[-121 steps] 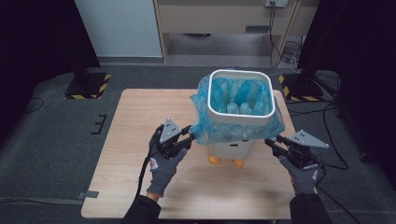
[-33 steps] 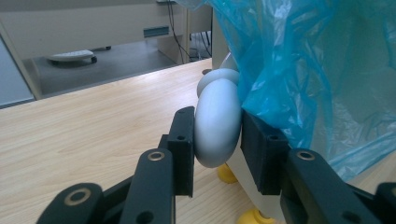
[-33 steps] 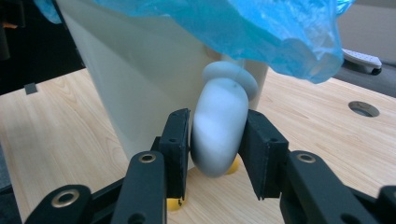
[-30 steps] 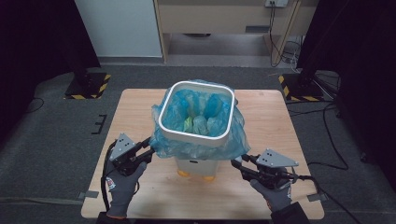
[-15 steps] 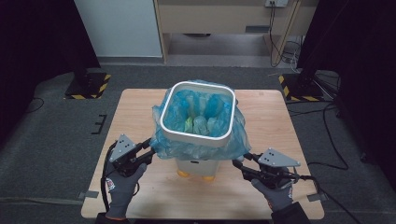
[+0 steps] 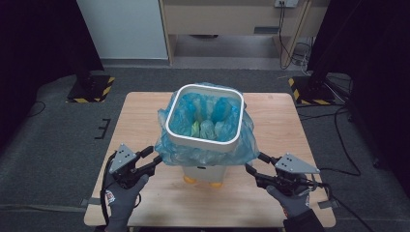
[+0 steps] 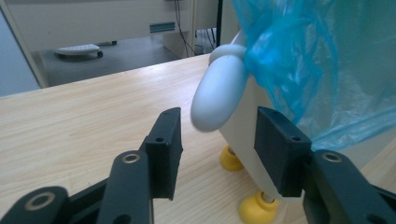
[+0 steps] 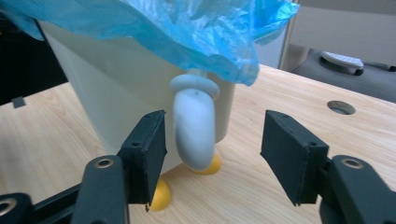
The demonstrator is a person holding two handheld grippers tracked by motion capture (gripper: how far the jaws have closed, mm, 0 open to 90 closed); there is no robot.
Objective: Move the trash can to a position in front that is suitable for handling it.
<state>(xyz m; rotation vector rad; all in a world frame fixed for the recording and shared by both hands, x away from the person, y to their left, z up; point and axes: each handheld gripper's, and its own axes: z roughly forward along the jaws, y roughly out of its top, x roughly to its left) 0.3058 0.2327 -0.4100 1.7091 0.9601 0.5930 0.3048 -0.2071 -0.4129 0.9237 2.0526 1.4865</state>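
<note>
On table (image 6: 145,111), bin (image 6: 205,169) with blue bag (image 6: 241,145). Left gripper (image 6: 149,158) and right gripper (image 6: 255,163) flank it, jaws just opening, clamping nothing.

No legible text or labels

White bin (image 6: 205,140) on yellow feet (image 8: 161,196), blue bag (image 6: 241,145), pale wood-grain table (image 6: 140,116), black tongs (image 6: 149,160).

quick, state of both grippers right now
left gripper: open, jaws just been opening, holding nothing, beside the bin
right gripper: open, jaws just been opening, holding nothing
</note>
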